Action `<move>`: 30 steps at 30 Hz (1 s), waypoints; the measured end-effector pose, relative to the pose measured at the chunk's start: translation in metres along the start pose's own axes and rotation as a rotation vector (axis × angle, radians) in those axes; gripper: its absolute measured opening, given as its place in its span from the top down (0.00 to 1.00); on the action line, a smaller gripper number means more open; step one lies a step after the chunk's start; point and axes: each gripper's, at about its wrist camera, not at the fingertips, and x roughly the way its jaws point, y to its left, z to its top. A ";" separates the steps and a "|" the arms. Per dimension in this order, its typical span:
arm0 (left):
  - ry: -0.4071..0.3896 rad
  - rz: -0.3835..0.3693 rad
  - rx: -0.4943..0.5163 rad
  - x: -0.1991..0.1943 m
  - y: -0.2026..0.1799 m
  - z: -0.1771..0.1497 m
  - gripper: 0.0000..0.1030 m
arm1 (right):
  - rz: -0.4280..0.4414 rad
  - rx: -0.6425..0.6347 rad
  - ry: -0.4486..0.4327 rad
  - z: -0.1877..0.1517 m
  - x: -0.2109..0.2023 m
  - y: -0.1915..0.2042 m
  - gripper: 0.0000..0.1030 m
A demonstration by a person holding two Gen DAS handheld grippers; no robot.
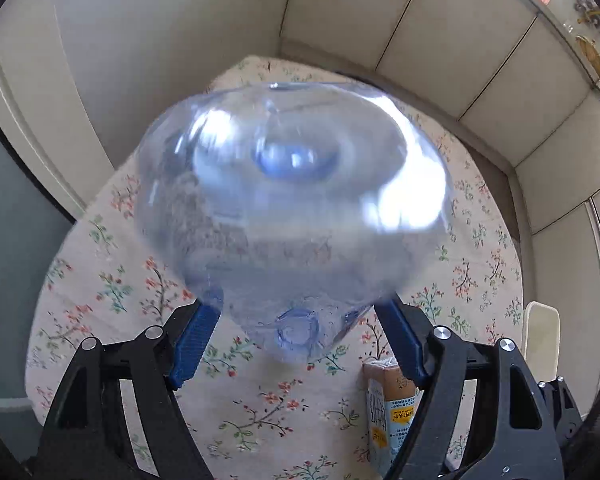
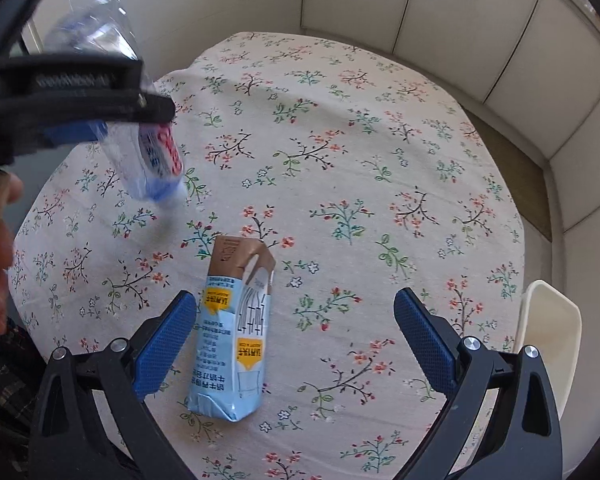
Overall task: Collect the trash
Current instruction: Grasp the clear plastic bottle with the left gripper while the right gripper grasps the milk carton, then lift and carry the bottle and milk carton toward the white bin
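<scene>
A clear plastic bottle, blurred, is gripped between the left gripper fingers above the counter. The right gripper fingers are spread open, unpressed, around a carton lying flat there, partly hidden in the left view.

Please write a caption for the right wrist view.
Open right gripper above carton; left gripper holds bottle.

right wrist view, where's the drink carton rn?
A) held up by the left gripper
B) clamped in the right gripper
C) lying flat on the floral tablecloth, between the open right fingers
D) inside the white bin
C: the drink carton lies on its side on the floral tablecloth, untouched between the right gripper's spread fingers; the left gripper holds a clear plastic bottle instead.
</scene>
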 end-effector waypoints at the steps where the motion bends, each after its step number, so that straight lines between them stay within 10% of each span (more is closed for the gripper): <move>1: -0.025 0.000 0.005 -0.007 0.001 0.002 0.29 | 0.009 -0.001 0.009 0.001 0.003 0.003 0.07; 11: -0.053 -0.063 -0.039 -0.029 0.026 0.010 0.29 | 0.042 -0.012 0.122 0.002 0.044 0.023 0.20; 18: -0.040 -0.063 -0.067 -0.023 0.039 0.012 0.29 | 0.097 0.038 0.170 0.003 0.063 0.022 0.67; 30: -0.060 -0.076 -0.102 -0.030 0.052 0.012 0.29 | 0.122 0.115 -0.054 0.034 0.011 0.018 0.68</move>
